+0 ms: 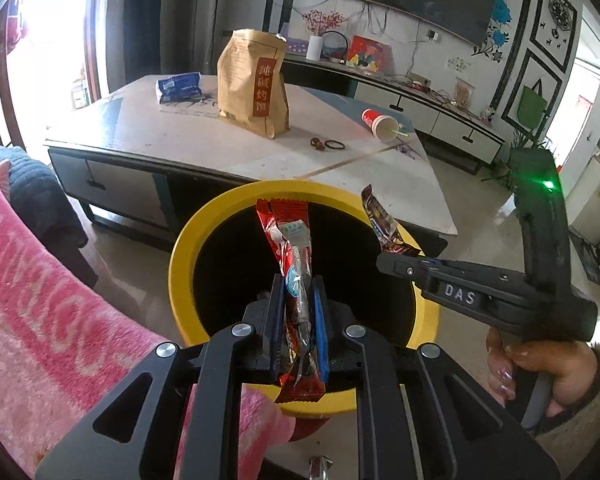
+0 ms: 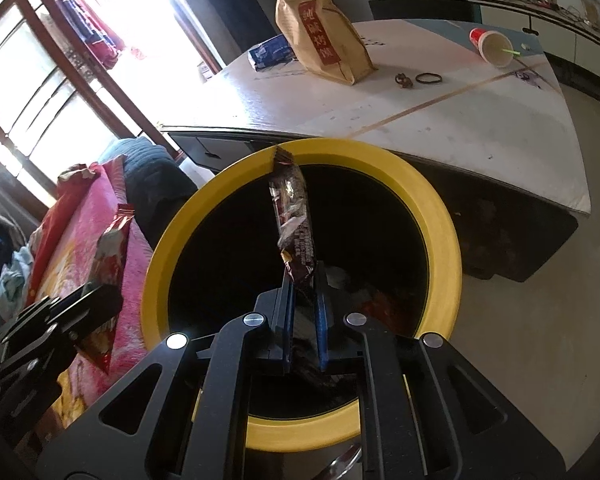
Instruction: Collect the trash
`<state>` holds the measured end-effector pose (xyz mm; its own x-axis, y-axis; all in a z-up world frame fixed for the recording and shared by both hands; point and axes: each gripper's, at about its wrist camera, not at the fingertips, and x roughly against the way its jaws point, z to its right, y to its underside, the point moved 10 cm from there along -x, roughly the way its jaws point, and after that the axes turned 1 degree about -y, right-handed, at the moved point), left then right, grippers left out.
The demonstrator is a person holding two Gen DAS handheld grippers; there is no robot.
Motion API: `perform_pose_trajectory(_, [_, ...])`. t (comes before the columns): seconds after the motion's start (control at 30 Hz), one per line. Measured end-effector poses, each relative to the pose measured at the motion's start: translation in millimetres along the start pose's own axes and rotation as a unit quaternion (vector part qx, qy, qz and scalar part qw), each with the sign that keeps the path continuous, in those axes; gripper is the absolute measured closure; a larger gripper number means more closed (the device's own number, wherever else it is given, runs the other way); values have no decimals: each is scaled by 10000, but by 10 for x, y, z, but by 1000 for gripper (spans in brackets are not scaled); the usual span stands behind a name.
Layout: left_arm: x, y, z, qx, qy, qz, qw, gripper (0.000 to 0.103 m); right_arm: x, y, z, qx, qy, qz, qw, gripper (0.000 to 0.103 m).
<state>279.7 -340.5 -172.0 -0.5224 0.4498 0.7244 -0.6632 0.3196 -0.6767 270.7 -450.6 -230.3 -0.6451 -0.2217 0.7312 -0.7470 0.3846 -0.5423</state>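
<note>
The right gripper [image 1: 384,258] has the white letters "DAS" on its side, and the brown paper bag [image 1: 253,82] far on the table has a red label with Chinese words.

Bin [image 1: 180,280] black inside, rim bright yellow. Left gripper [image 1: 298,300] black, blue pads [image 1: 320,328], holding shiny red wrapper [image 1: 288,248] with white patch. Right gripper [image 2: 304,292] black, blue pads [image 2: 322,320], holding dark brown wrapper [image 2: 294,216] with small white writing. Paper bag [image 1: 254,84] tan brown, red label with gold letters. Cup [image 1: 380,124] red and white, green straw [image 1: 400,133]. Packet [image 1: 179,86] blue. Table [image 1: 180,136] white with thin tan line. Blanket [image 1: 40,320] pink with pale swirls.
</note>
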Motion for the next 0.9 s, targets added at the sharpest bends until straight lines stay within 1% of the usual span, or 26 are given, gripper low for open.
perform_pose_trajectory(0.07, [-52, -33, -1, 13, 18, 8, 10000, 89, -2, 1, 7, -13, -1, -7, 10000, 96])
perform_pose_trajectory(0.13, [-72, -78, -5, 37, 43, 58, 10000, 88, 7, 1, 19, -35, 35, 5, 10000, 87])
perform_pose_trajectory(0.17, [-83, -90, -10, 49, 56, 66, 10000, 85, 14, 0, 28, -54, 43, 15, 10000, 85])
perform_pose_trajectory(0.23, [-96, -111, -29, 105, 59, 68, 9999, 74, 41, 1, 55, -97, 80, 31, 9999, 78])
perform_pose_trajectory(0.27, [-95, -115, -39, 157, 102, 57, 9998, 62, 63, -1, 67, -114, 116, 45, 9999, 76])
perform_pose_trajectory(0.3, [-89, -121, -41, 190, 144, 56, 9997, 52, 94, -7, 71, -122, 125, 76, 9998, 72])
perform_pose_trajectory(0.33, [-76, -123, -42, 208, 156, 67, 9996, 47, 128, -14, 74, -126, 135, 113, 9998, 66])
perform_pose_trajectory(0.37, [-59, -125, -48, 221, 167, 81, 9996, 40, 185, -26, 74, -125, 173, 179, 9996, 64])
perform_pose_trajectory(0.4, [-47, -127, -50, 232, 175, 92, 9995, 35, 220, -37, 74, -118, 202, 219, 9995, 59])
perform_pose_trajectory(0.43, [-22, -129, -57, 265, 197, 106, 9994, 31, 266, -46, 69, -106, 237, 264, 9993, 56])
perform_pose_trajectory(0.47, [-3, -126, -57, 285, 210, 114, 9993, 24, 306, -55, 69, -93, 273, 298, 9991, 53])
perform_pose_trajectory(0.5, [25, -124, -61, 307, 218, 130, 9992, 18, 376, -60, 59, -81, 348, 354, 9987, 46])
perform_pose_trajectory(0.53, [68, -120, -77, 332, 197, 147, 9991, 16, 428, -70, 50, -68, 380, 407, 9984, 42])
perform_pose_trajectory(0.57, [111, -113, -93, 353, 180, 160, 9991, 13, 480, -79, 33, -52, 400, 457, 9981, 40])
perform_pose_trajectory(0.6, [159, -101, -112, 373, 162, 174, 9990, 9, 545, -85, 7, -41, 437, 520, 9977, 34])
perform_pose_trajectory(0.63, [196, -90, -133, 384, 142, 171, 9990, 8, 586, -90, -1, -41, 482, 566, 9972, 25])
perform_pose_trajectory(0.7, [298, -62, -198, 400, 34, 194, 9990, 8, 708, -113, -36, -42, 646, 734, 9952, 17])
perform_pose_trajectory(0.77, [394, -36, -262, 435, -51, 233, 9988, 7, 797, -120, -116, 6, 656, 827, 9944, 15])
perform_pose_trajectory(0.8, [468, -14, -308, 470, -100, 266, 9985, 7, 847, -120, -170, 63, 709, 864, 9937, 11])
perform_pose_trajectory(0.9, [622, 24, -416, 534, -216, 336, 9978, 7, 963, -94, -259, 182, 1053, 1052, 9887, 11])
